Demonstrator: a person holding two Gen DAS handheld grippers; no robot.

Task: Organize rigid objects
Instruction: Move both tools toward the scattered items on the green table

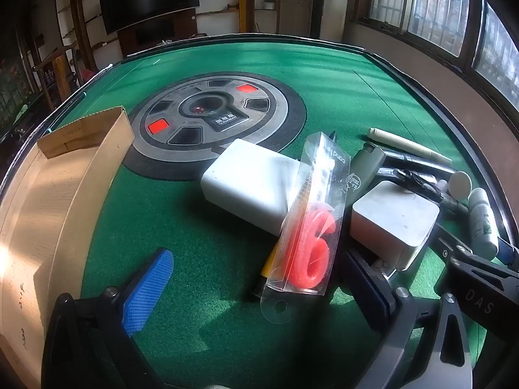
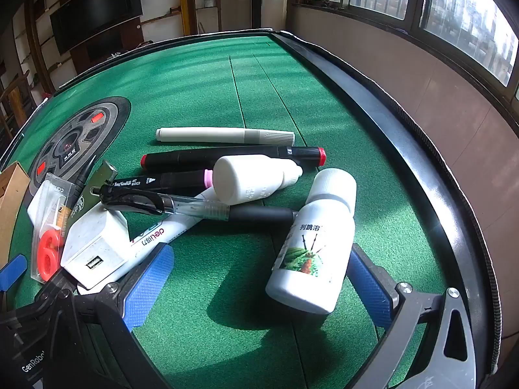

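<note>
A green felt table [image 1: 227, 64] with a round control panel [image 1: 214, 120] set in its middle fills both of your wrist views, with barred windows to the right and a dark screen on the far wall.

The clutter you are sorting lies in one heap toward the table's right edge. Nearest your left gripper [image 1: 259, 278], a clear packet holding a red number-six candle [image 1: 308, 227] leans across a white power bank [image 1: 253, 184] and a yellow-and-black pen [image 1: 269, 269]; a white USB charger [image 1: 395, 220] sits just beside it on the right, with a green lighter [image 1: 366, 165] behind. An open cardboard box [image 1: 65, 175] stands at the left, apart from the heap.

From your right gripper [image 2: 259, 278], a white labelled bottle [image 2: 314, 243] lies tilted between the blue pads [image 2: 149, 285], near the right-hand one but with no pad pressing on it. A smaller white bottle [image 2: 253, 178] rests on a crossed pile of pens: a white marker [image 2: 223, 136] farthest back, a black marker with red caps [image 2: 233, 157], a black marker with a pink end [image 2: 162, 180], a clear gel pen [image 2: 194, 209] and a white Deli marker [image 2: 162, 235].

Both of your grippers hang above the felt, angled down, jaws spread wide and holding nothing.
</note>
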